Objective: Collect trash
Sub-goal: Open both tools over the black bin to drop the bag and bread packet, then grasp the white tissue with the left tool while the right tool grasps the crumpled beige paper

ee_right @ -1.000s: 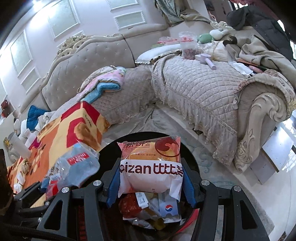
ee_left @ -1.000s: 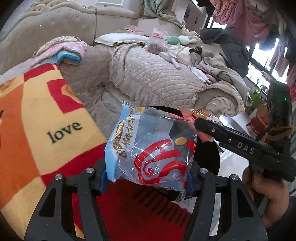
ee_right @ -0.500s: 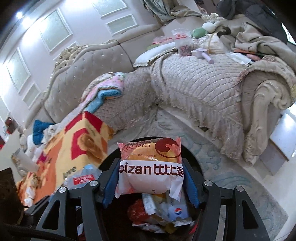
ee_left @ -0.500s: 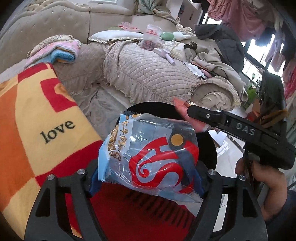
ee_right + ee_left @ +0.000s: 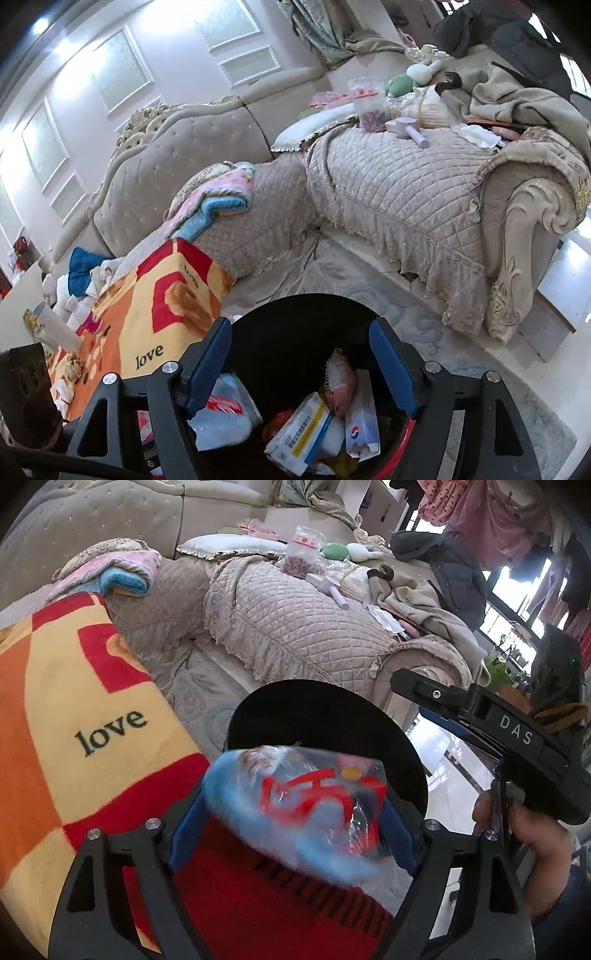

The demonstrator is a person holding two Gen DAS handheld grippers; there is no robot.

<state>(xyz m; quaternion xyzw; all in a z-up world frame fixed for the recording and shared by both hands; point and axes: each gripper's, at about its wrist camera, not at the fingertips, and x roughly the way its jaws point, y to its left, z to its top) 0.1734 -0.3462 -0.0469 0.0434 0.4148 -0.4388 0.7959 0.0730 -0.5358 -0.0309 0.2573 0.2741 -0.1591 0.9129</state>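
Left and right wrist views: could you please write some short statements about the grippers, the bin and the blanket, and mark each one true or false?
1. The right gripper is open and holds nothing. True.
2. The black bin is empty. False: several wrappers and packets lie inside it.
3. A blue and clear wrapper with red print sits between the pads of the left gripper. True, though it is blurred.
4. The blanket with the word "love" is green. False: it is orange, yellow and red.
5. The quilted sofa has nothing on it. False: a clear bag, clothes and other things lie on it.
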